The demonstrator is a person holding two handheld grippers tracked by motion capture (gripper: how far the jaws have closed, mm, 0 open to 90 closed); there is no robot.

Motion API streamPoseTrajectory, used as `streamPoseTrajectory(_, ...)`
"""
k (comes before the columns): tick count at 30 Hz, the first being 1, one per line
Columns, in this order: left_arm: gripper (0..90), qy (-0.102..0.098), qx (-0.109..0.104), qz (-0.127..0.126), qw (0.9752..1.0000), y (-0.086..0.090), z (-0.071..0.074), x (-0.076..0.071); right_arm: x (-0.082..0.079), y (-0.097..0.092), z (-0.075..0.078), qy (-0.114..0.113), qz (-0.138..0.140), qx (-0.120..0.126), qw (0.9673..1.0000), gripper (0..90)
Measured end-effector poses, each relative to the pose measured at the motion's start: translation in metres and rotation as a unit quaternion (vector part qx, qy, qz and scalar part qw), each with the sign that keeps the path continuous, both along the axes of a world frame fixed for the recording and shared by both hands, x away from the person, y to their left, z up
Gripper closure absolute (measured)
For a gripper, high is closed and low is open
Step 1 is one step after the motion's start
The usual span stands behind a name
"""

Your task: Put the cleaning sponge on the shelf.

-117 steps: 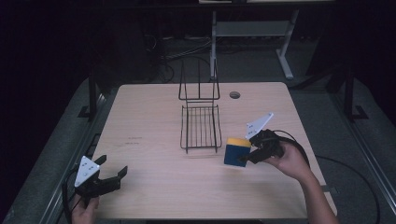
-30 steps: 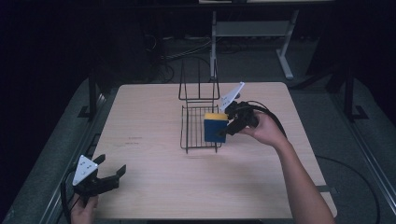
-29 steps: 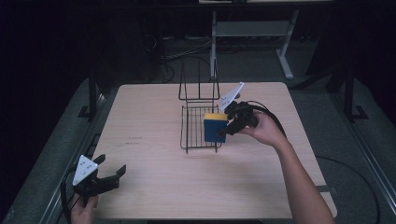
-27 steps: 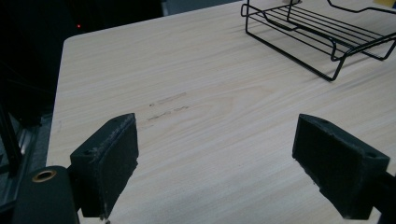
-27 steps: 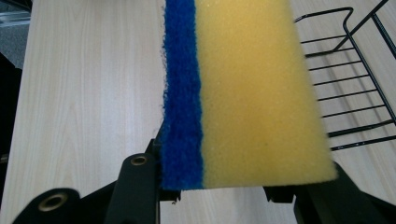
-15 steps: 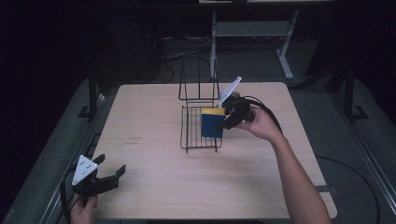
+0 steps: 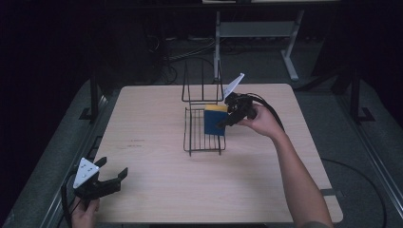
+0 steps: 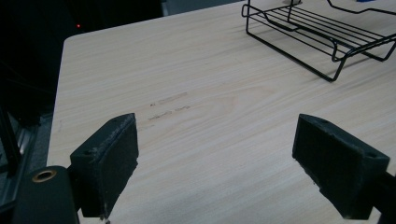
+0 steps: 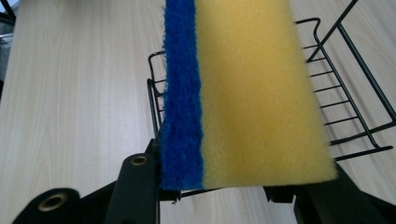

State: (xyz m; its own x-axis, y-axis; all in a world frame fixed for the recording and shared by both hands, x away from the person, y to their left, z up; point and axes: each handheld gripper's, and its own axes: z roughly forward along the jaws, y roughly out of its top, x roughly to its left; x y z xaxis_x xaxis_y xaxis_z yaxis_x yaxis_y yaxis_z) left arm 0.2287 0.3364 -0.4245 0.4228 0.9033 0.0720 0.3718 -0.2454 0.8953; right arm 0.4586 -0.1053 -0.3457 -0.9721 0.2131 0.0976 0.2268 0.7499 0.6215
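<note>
Above the wire rack (image 7: 204, 130), the sponge (image 7: 215, 120) is held by the right hand-held gripper (image 7: 227, 118), jaws clamped on its two broad faces. The sponge is carried on edge, blue scouring face toward the rack's near left, yellow foam toward the hand; whether it touches the rack wires cannot be told. In the right gripper view the sponge (image 9: 243, 93) is seen edge-on between the jaws, rack base (image 9: 341, 112) below and behind it. The right forearm is stretched from the worktop's (image 7: 157, 109) near right corner to the rack's right side, wrist bent, gripper pointed left across the rack. The left hand-held gripper (image 7: 114, 179) is held low at the near left corner, well apart from the rack, jaws spread wide, nothing between the pads (image 8: 109, 163).
</note>
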Motion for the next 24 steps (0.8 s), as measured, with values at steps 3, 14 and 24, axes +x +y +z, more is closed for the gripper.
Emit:
streamPoseTrajectory(3,13.9,0.000,0.001,0.000,1.0000,0.000,0.000,0.000,0.004,0.000,-0.003,0.000,0.000,0.000,1.0000,56.4)
streamPoseTrajectory(14,13.9,0.000,0.002,0.000,1.0000,0.000,0.000,0.000,0.021,0.003,-0.007,0.011,-0.013,-0.001,0.9999,56.5)
streamPoseTrajectory(24,13.9,0.002,0.001,0.000,1.0000,0.001,0.000,0.000,0.030,0.011,-0.020,0.016,-0.009,-0.006,0.9998,56.4)
